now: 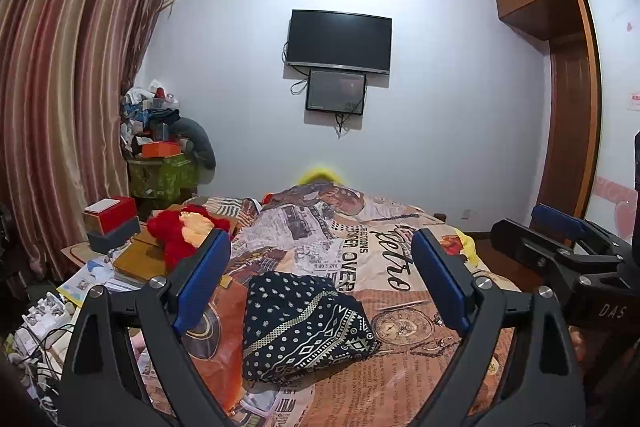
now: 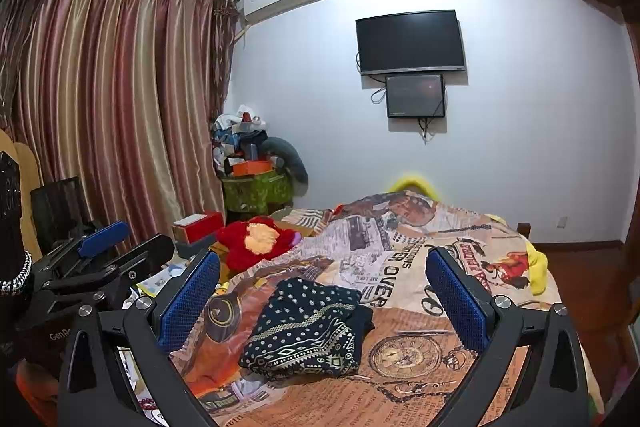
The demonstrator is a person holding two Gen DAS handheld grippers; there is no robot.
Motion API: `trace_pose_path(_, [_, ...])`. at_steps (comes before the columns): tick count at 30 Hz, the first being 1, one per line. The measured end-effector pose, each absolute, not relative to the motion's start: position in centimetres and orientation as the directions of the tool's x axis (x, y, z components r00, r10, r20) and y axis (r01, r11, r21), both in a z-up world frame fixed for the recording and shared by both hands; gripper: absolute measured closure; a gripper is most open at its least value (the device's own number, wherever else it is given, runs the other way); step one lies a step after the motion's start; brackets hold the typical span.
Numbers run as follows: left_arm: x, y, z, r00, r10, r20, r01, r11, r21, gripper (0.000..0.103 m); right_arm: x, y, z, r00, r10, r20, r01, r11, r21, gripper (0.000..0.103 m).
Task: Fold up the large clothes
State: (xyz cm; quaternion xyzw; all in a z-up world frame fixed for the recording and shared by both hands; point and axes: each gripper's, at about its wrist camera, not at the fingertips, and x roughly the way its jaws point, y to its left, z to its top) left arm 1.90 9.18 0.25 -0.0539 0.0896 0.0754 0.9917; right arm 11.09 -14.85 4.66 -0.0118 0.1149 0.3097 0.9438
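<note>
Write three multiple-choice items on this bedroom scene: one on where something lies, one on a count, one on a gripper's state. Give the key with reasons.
1. Where does the folded dark patterned garment lie?
A. On the printed bedspread
B. On the floor by the wardrobe
C. On the stack of boxes by the curtain

2. How many dark screens hang on the far wall?
A. One
B. Two
C. Three

3. In what state is the left gripper?
A. Shut on the garment
B. Shut on nothing
C. Open, holding nothing

Key: 1 A, the garment rests on the bedspread in both wrist views. 2 B, a large television hangs with a smaller screen right below it. 3 C, its blue pads stand wide apart with nothing pressed between them.
</note>
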Motion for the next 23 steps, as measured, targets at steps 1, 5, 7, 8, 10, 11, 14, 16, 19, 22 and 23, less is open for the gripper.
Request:
trace_pose_path(1, [1.93,9.13,0.24,0.973,0.138,-0.187,-0.158,0.983,-0.092,0.011,11.1,-14.86,4.65,0.782,0.582,-0.224,-0.587,0.808,0.049,0.0])
trace_pose_path(5, [1.99,9.03,0.23,0.971,0.142,-0.192,-0.16,0.984,-0.082,0.011,11.09,-14.98,4.79,0.783,0.581,-0.222,-0.586,0.809,0.05,0.0])
trace_pose_path(7, [1.99,9.0,0.22,0.971,0.141,-0.191,-0.159,0.984,-0.082,0.011,11.13,-15.05,4.79,0.783,0.581,-0.221,-0.586,0.809,0.051,0.0])
trace_pose_path(8, [2.05,9.03,0.24,0.972,0.139,-0.191,-0.158,0.984,-0.084,0.011,11.14,-15.07,4.8,0.783,0.581,-0.22,-0.585,0.809,0.052,0.0])
trace_pose_path(10, [2.11,9.0,0.24,0.972,0.137,-0.193,-0.156,0.984,-0.085,0.011,11.04,-15.06,5.02,0.787,0.578,-0.217,-0.581,0.812,0.056,0.0])
trace_pose_path(11, [2.07,8.92,0.16,0.972,0.135,-0.194,-0.153,0.985,-0.084,0.01,11.02,-15.08,5.06,0.788,0.577,-0.215,-0.579,0.813,0.059,0.0])
trace_pose_path(14, [2.14,8.86,0.11,0.971,0.134,-0.196,-0.151,0.985,-0.079,0.009,10.93,-15.04,5.14,0.789,0.575,-0.216,-0.576,0.815,0.066,0.0])
trace_pose_path(16, [2.18,8.86,0.08,0.971,0.132,-0.198,-0.15,0.986,-0.077,0.007,10.87,-15.13,5.09,0.79,0.574,-0.215,-0.575,0.816,0.067,0.0])
trace_pose_path(19, [2.09,8.85,-0.02,0.972,0.131,-0.195,-0.147,0.986,-0.074,0.006,10.68,-15.07,5.12,0.792,0.571,-0.217,-0.57,0.818,0.073,0.0])
trace_pose_path(22, [2.14,8.85,-0.08,0.971,0.132,-0.198,-0.149,0.986,-0.071,0.006,10.51,-14.93,5.13,0.794,0.567,-0.22,-0.565,0.821,0.076,0.0])
trace_pose_path(23, [2.25,8.95,-0.11,0.97,0.134,-0.203,-0.151,0.986,-0.069,0.005,10.45,-14.91,5.12,0.795,0.565,-0.222,-0.564,0.822,0.078,0.0])
